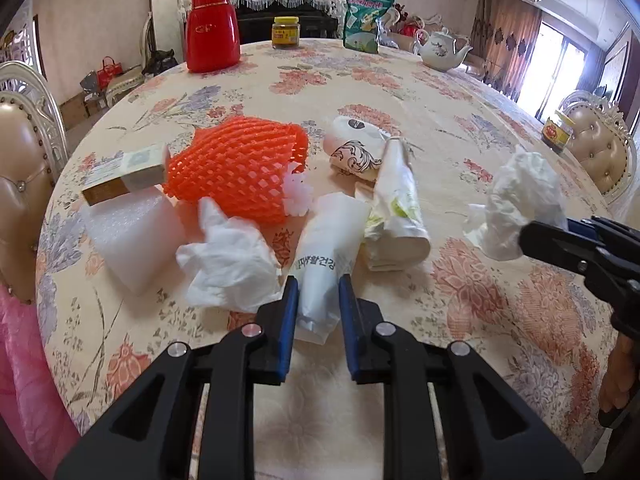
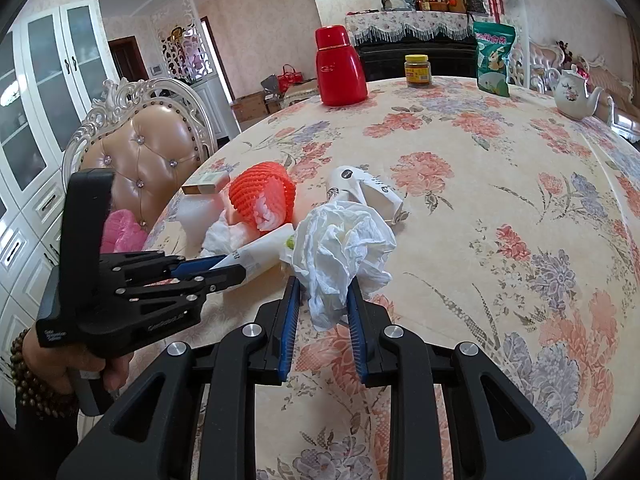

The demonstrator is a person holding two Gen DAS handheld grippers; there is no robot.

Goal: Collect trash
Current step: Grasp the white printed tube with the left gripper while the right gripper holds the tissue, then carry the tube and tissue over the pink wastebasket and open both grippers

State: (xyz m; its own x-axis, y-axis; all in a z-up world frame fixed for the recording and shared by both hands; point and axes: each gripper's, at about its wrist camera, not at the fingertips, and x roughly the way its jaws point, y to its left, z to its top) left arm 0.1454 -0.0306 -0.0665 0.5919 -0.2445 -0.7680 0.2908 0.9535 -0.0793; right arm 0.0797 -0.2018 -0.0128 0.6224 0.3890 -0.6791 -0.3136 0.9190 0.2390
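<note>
Trash lies on a floral tablecloth (image 1: 460, 152). My left gripper (image 1: 319, 284) is shut on a white paper tube with Korean print (image 1: 324, 256); it shows in the right wrist view (image 2: 256, 256) too. My right gripper (image 2: 325, 284) is shut on a crumpled white tissue (image 2: 344, 248), held above the table; it also shows in the left wrist view (image 1: 520, 204). Nearby lie an orange foam net (image 1: 236, 168), another tissue (image 1: 228, 260), a white foam piece (image 1: 132, 236), a small box (image 1: 128, 172), a patterned paper cup (image 1: 356, 148) and a crushed white wrapper (image 1: 396, 208).
At the table's far side stand a red thermos (image 1: 212, 28), a yellow-lid jar (image 1: 285, 32), a green snack bag (image 1: 366, 20) and a white teapot (image 1: 440, 50). Another jar (image 1: 557, 130) sits at the right edge. Padded chairs (image 2: 144, 152) flank the table. Something pink (image 1: 28, 360) is at left.
</note>
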